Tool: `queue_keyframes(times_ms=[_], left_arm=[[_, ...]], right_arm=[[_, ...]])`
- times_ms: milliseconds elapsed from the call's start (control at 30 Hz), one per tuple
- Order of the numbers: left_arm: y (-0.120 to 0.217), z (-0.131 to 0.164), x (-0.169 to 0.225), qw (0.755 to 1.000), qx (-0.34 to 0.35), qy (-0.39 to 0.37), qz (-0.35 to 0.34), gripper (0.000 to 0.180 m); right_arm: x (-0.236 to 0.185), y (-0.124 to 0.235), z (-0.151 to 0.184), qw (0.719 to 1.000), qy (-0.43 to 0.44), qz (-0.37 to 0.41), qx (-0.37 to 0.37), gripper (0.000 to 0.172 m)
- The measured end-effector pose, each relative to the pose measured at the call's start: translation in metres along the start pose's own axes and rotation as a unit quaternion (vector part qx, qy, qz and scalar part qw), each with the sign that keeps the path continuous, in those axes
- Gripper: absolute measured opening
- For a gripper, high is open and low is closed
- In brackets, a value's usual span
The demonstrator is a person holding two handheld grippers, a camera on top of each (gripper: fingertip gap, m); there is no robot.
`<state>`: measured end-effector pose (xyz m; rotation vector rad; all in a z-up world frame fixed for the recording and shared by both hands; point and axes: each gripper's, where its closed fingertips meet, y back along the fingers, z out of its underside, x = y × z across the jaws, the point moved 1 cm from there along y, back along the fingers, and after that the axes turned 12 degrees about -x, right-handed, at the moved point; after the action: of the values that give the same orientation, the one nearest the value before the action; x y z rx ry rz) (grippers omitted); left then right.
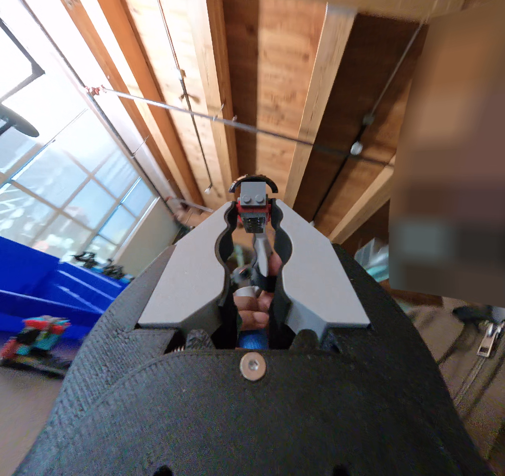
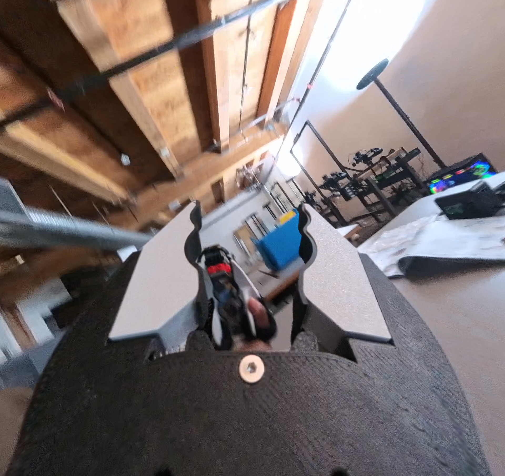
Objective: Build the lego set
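Bricks made one small toy build [image 1: 252,203], grey, red and black, and our left gripper [image 1: 253,208] pinched it tight at its two fingertips. Our right gripper [image 2: 249,211] stood wide apart and held nothing. One other brick model [image 1: 35,338] sat on the desk [image 1: 16,408] near its left edge.

Right wrist view heavily motion-blurred: ceiling beams [image 2: 114,61] smeared, blue bin [image 2: 278,241] soft-edged. Left tool [image 2: 218,274] seen between the right tool's fingers, its brick assembly [image 2: 217,268] too blurred to resolve. Left view: colourful brick model [image 1: 38,337] out of focus; a mosaic patch hides the right side; jacket zipper [image 1: 489,337] cut by edge.
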<state>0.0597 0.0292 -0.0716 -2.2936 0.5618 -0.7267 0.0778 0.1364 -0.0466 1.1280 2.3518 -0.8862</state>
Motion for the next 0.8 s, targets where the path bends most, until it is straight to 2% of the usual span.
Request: queue_keyframes(times_ms=[67,133,267,433,800], left_arm=[[-0.003,0.006,-0.003,0.997,0.044,0.049,0.026,0.024],[-0.007,0.006,0.001,0.994,0.071,0.060,0.050,0.024],[-0.018,0.011,0.016,0.996,0.037,0.029,0.076,0.024],[-0.028,0.024,0.039,0.991,-0.014,0.007,0.130,0.024],[-0.028,0.033,0.064,0.982,-0.038,0.007,0.186,0.024]], right_arm=[[0.002,-0.004,0.002,0.998,-0.049,-0.015,0.034,0.073],[0.001,-0.007,0.007,0.997,-0.050,-0.016,0.052,0.076],[-0.002,-0.004,0.002,0.997,-0.028,-0.010,0.078,0.080],[-0.002,-0.012,0.010,0.998,-0.050,-0.030,0.029,0.081],[-0.007,-0.016,0.008,0.993,-0.094,-0.070,0.015,0.060]])
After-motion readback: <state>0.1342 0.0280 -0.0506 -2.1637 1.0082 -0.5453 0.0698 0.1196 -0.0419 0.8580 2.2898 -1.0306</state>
